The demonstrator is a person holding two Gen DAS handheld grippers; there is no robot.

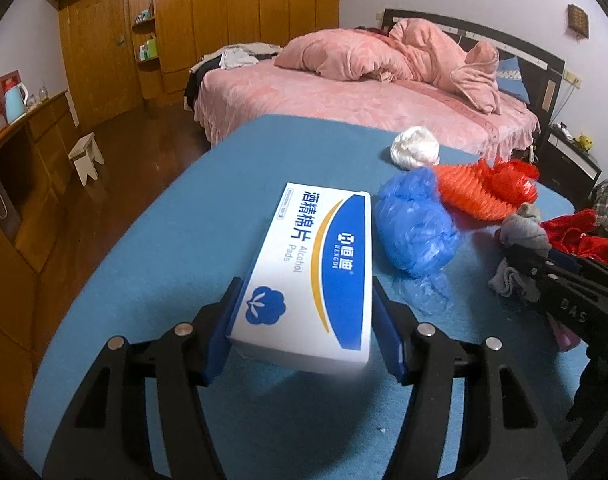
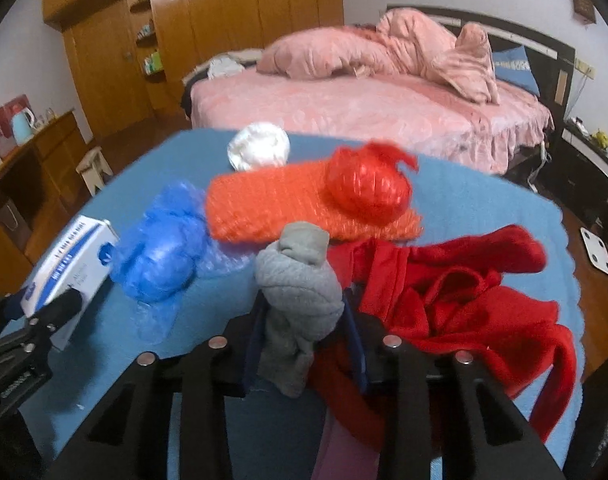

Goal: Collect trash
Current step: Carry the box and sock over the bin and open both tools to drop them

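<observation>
Left gripper (image 1: 304, 312) clamps the box (image 1: 315, 264) on the blue table (image 1: 144, 280); right of the box, right gripper (image 2: 304, 344) pinches a grey sock (image 2: 300, 300) beside a red cloth (image 2: 463, 304)

You see a white box (image 1: 307, 276) banded blue and yellow on the blue surface (image 1: 152, 248), a blue plastic bag (image 2: 156, 264), orange netting (image 2: 264, 208), a grey sock (image 2: 300, 292), red cloth (image 2: 463, 300).
</observation>
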